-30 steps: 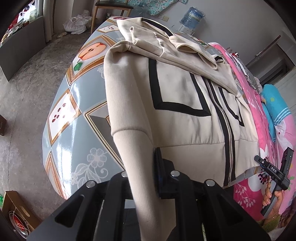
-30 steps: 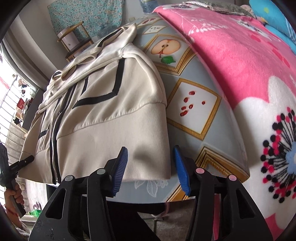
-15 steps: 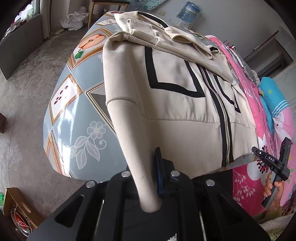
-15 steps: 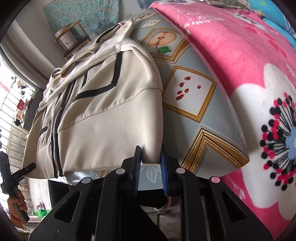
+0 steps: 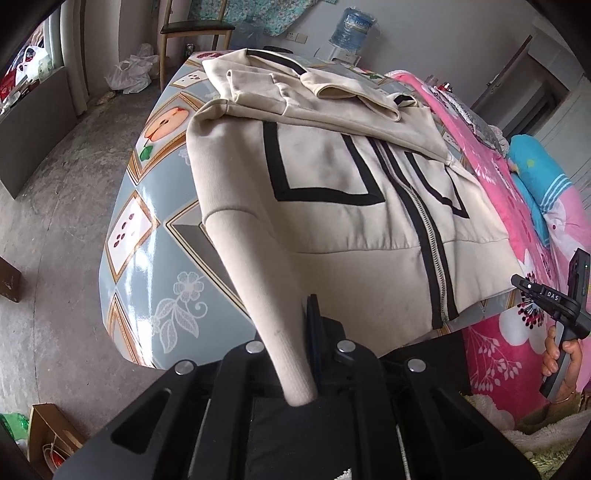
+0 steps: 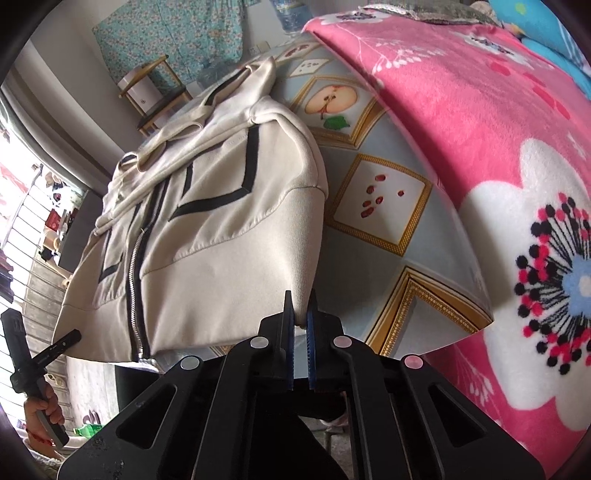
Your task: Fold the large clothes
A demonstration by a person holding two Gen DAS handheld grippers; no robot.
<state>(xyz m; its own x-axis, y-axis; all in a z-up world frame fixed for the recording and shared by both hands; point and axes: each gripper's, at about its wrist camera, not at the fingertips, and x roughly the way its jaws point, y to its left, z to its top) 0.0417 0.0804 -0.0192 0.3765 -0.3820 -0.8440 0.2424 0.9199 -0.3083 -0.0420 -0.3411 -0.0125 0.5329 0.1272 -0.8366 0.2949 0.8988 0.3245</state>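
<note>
One cream jacket (image 5: 332,206) with black stripes and one zip down its middle lies spread on the bench (image 5: 140,251), whose glossy grey cover shows fruit pictures in gold frames. Its hood end points to the far edge and its hem hangs a little over the near edge. On the left side of the left wrist view, a cardboard box (image 5: 48,432) sits on the floor with a red and white thing inside that is too small to make out, one white plastic bag (image 5: 129,74) lies by a wall, and one wooden chair (image 5: 192,33) stands behind the bench. The left claw (image 5: 299,350) is clenched on one sleeve cuff (image 5: 284,354), and the sleeve runs up taut from it to the jacket's left shoulder. One water bottle (image 5: 351,27) stands beyond the far end of the bench. To the right of the bench lies a bed with a pink flowered blanket (image 5: 491,332) and one blue pillow (image 5: 539,181). At the right edge of that view a hand (image 5: 561,354) grips the handle of the other tool. In the right wrist view, the right claw (image 6: 301,321) has just been closing and now pinches the jacket's right hem corner (image 6: 301,295) between its two blue pads, at the near edge of the bench.
</note>
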